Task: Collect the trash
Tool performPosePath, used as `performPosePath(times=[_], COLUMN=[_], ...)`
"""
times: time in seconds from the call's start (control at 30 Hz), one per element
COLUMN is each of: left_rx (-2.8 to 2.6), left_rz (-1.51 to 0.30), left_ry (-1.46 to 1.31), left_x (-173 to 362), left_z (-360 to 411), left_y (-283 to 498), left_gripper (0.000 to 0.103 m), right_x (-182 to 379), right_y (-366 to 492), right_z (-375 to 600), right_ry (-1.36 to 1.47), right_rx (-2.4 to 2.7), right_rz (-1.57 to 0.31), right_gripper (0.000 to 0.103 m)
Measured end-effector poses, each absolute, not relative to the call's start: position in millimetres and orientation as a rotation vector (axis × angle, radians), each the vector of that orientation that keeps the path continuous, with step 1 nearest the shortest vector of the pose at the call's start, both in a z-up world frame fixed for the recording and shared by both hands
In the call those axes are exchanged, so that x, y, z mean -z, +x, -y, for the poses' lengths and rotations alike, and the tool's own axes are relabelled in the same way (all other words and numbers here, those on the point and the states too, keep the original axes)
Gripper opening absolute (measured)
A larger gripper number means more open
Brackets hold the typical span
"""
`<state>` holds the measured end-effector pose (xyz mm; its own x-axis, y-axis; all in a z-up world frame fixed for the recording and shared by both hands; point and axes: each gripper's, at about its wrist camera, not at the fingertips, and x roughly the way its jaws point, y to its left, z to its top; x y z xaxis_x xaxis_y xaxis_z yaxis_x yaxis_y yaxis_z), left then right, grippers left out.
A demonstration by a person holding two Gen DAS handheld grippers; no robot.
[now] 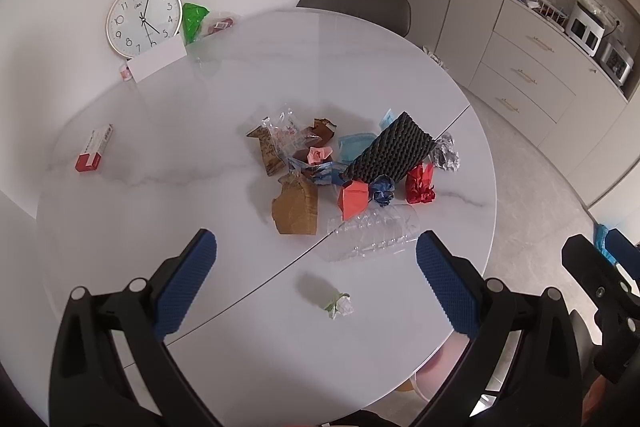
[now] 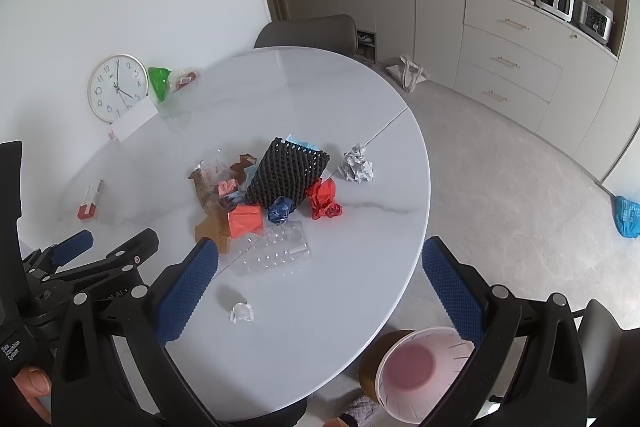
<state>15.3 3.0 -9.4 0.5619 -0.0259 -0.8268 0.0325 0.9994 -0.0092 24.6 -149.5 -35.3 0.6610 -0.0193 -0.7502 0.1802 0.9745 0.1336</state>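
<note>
Two hand-held grippers hover above a round white marble tabletop (image 1: 360,67). The left gripper (image 1: 316,275) has its blue-padded fingers (image 1: 188,283) spread wide, holding and touching nothing. The right gripper (image 2: 320,279) likewise has its fingers (image 2: 452,287) spread wide and empty.

Between the left fingers, as the left wrist view frames them, a small crumpled white paper ball (image 1: 340,305) lies alone on the near part of the tabletop. Beyond it sits a heap of trash (image 1: 344,163) near the tabletop's middle: a clear plastic tray (image 1: 372,233), brown paper (image 1: 296,207), an orange wad (image 1: 354,197), a red wad (image 1: 420,183), a blue wad (image 1: 382,190), black ridged foam (image 1: 390,149) and a grey-white paper ball (image 1: 446,153).

A pink bin (image 2: 420,375) stands on the floor below the tabletop's near edge, by the right gripper. A red and white box (image 1: 94,149) lies apart to the left.
</note>
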Motion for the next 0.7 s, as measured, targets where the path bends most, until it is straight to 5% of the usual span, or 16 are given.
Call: performPosePath(times=[0.7], left_rx=[0.036], left_rz=[-0.984], left_ry=[0.001], left_x=[11.8], left_z=[-5.5], left_y=[14.6], left_gripper=[0.096], right_x=[33.0], right_y=[28.4], right_z=[147.2], right_ry=[0.201], right_rx=[0.116], right_rz=[-0.849], right_gripper=[0.101])
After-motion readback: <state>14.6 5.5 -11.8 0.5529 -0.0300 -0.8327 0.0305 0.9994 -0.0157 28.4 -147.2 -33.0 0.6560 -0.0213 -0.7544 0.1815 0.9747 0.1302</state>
